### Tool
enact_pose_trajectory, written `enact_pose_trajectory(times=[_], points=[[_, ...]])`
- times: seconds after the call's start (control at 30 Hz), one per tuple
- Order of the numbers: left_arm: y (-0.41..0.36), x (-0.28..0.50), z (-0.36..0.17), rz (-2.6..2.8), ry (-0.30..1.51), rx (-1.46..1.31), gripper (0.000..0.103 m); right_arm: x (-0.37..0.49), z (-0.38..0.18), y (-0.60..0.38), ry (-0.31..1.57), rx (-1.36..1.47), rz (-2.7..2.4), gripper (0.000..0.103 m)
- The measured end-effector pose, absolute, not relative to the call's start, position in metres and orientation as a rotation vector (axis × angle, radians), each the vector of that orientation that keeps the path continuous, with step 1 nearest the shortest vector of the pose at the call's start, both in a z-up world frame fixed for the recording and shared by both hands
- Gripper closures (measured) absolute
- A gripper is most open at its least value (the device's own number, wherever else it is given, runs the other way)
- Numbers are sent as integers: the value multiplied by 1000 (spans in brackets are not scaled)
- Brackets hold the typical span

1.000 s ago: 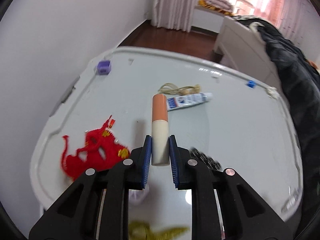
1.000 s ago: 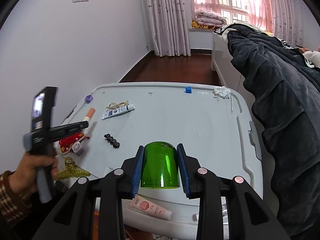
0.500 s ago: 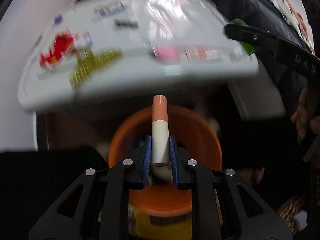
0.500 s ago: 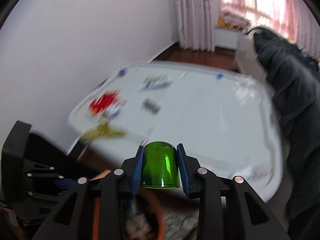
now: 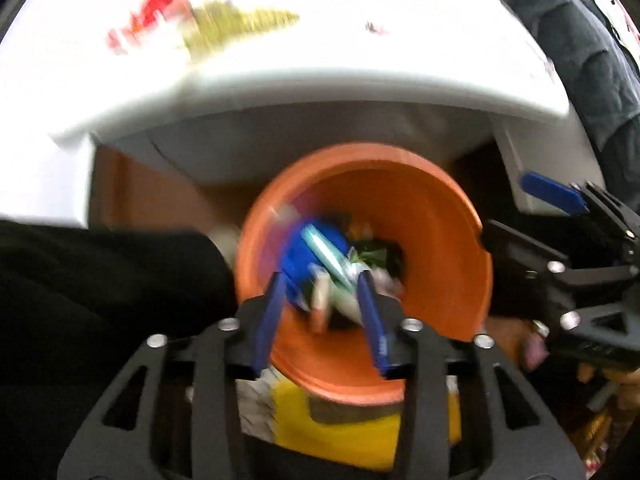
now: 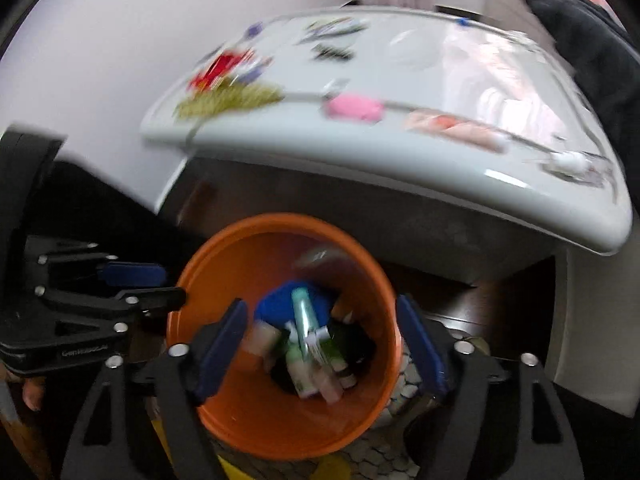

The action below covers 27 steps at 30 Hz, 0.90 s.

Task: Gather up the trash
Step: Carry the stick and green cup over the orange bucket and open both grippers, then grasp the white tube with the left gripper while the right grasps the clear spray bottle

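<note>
We start at the jaws. The left gripper point(image 5: 324, 316) has its jaws opening, with nothing pressed between the blue pads; a blurred pale tube point(image 5: 320, 304) shows in the gap, and we judge it to be dropping free, though the blur prevents certainty. The right gripper point(image 6: 320, 344) also has its jaws opening, already spread wide, with nothing held between them.

Below both sits the orange bin point(image 6: 224, 264), in the lower centre of each view. Inside it we see collected trash: a blue item point(image 6: 276, 300), a teal tube point(image 6: 302, 312) and a green-and-white bottle point(image 6: 296, 364). We cannot pick out any newly dropped piece on the right side among them.

Outward, the white surface point(image 6: 400, 184) fills the upper part of each frame and carries more items: a red ornament point(image 6: 216, 70), a gold tinsel piece point(image 6: 228, 100) and a pink object point(image 6: 352, 107) near the front edge (all blurred).

Risks from here:
- The two grippers stand near each other over one rim; in the right view the left gripper lies at the left edge, beside the bin. A careless withdrawal could knock them together.
- A jaw catching the rim on the way up could tip the bin.
- A released piece striking the rim could bounce to the floor.

Pose: both grippers point steeply down into the bin mouth, the left near its lower left rim, the right more centred. A hand point(image 6: 34, 394) shows at lower left of the right view.
</note>
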State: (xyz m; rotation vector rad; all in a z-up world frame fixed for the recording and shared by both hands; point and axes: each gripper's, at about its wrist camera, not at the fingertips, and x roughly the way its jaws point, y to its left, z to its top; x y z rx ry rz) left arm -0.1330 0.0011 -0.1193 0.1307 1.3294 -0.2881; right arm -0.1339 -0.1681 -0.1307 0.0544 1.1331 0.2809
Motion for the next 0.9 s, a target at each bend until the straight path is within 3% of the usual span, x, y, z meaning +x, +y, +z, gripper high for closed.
enact_pose_trajectory(times=[0.1, 0.37, 0.9], points=[[-3, -123, -94, -228, 1190, 201, 52, -127, -124, -185, 1111, 133, 247, 21], [-8, -82, -47, -159, 1013, 203, 51, -126, -124, -192, 1096, 148, 220, 21], [-27, -46, -41, -169, 992, 214, 51, -116, -115, -204, 1062, 142, 165, 21]])
